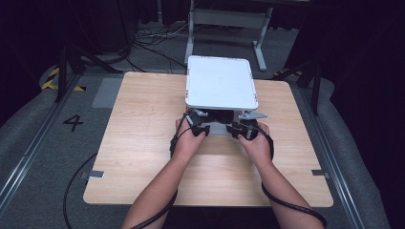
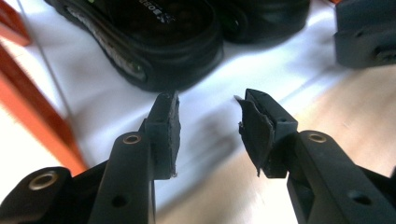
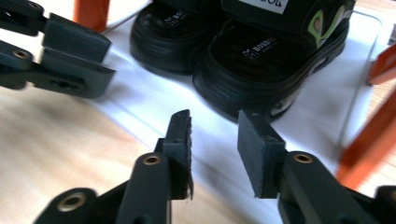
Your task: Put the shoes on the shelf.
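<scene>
Room: dark, with cables on a grey floor and a metal stand [image 1: 224, 19] behind the pale wooden table [image 1: 143, 143].
Box: a white cardboard shoe box with orange inner walls [image 1: 219, 83] sits at the table's middle far side; from the high view its raised lid hides the contents.
Shoes: a pair of black chunky sandals [image 3: 261, 60] lies inside on the white floor of the box, cut off at the top edge in both gripper views; the lettering on them is too blurred to read.
Left gripper [image 2: 208, 123]: jaws partly apart, nothing between them, at the box's open front edge.
Right gripper [image 3: 212, 140]: jaws partly apart, empty, pointing at the nearer sandal.
Hands: both are close together at the box front [image 1: 191, 138].
</scene>
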